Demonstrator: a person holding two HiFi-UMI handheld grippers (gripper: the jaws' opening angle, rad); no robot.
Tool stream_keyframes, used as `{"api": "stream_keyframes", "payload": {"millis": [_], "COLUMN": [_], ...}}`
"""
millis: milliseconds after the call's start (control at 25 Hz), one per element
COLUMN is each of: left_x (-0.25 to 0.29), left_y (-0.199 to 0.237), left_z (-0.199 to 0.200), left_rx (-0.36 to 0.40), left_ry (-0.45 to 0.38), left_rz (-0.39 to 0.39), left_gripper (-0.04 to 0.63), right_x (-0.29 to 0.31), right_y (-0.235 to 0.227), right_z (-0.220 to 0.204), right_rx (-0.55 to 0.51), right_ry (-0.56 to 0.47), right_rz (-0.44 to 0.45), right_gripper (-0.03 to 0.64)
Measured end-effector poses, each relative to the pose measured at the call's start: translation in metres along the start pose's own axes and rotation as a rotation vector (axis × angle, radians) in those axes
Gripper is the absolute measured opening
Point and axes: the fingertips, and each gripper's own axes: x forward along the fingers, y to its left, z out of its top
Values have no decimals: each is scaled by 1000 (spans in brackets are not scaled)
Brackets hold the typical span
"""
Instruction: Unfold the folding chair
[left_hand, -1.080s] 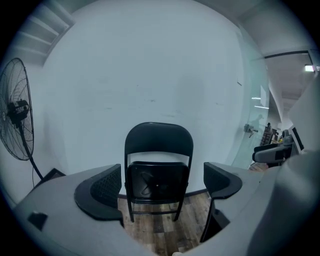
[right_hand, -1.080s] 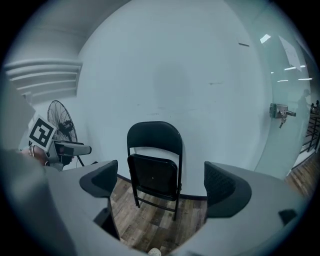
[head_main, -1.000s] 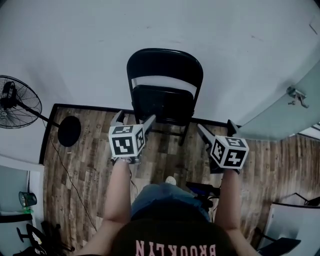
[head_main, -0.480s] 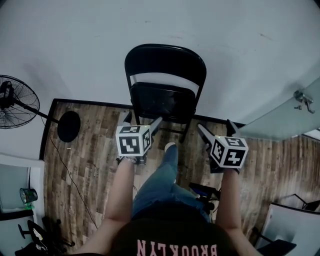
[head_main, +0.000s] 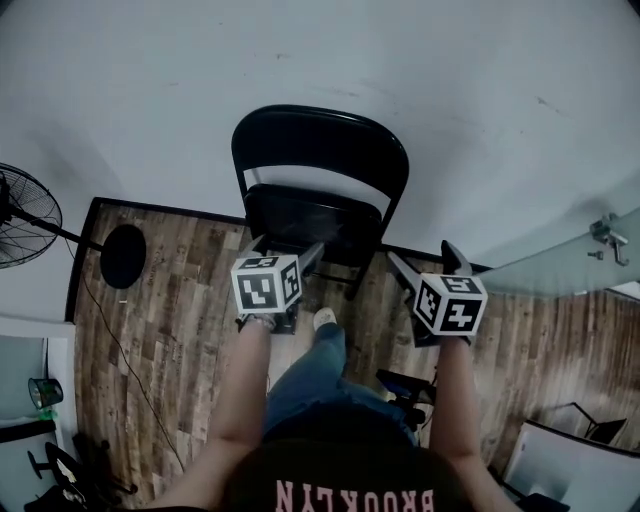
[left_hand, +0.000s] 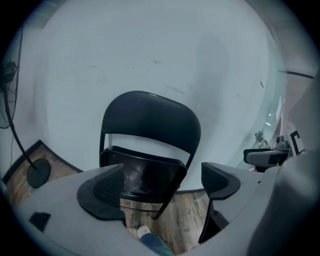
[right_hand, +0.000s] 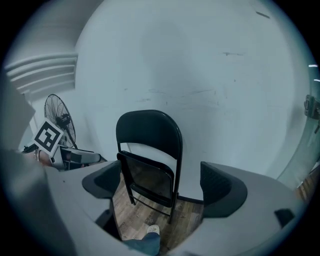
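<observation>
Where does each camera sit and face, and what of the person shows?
Head view: on the head, steeply down at folding chair; arms, leg, left gripper, right gripper show.
Left gripper view: on that gripper, along open, empty jaws toward the chair; shoe shows.
Right gripper view: likewise.
Shared: chair, shoe; both grippers' jaws have just been closing.

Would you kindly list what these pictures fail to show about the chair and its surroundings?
Folding chair, left legs: head view, behind the left gripper; left gripper view, behind its own jaws.
Chair's hinges: every view, black on black, too dark to tell.
Fan: head view, cut off by the left edge.
Door handle: head view, too small, near the right edge.
</observation>
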Motion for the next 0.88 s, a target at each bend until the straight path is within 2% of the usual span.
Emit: {"api": "stream_keyframes", "payload": {"millis": [400, 600, 880], "left_x": [89, 131, 181], "left_y": [23, 32, 46], "left_z": [10, 13, 3], "left_rx": [-205, -312, -495], "left_ry": [42, 34, 66], "left_rz": [-28, -56, -64], "left_gripper": [465, 459, 409], "right_x": [85, 119, 157], "right_y": [-27, -36, -42], "right_z": [40, 51, 62], "right_rx": [-49, -57, -79], "right_ry": [63, 85, 119], "right_rz": [55, 64, 75], "right_gripper": [482, 477, 466]}}
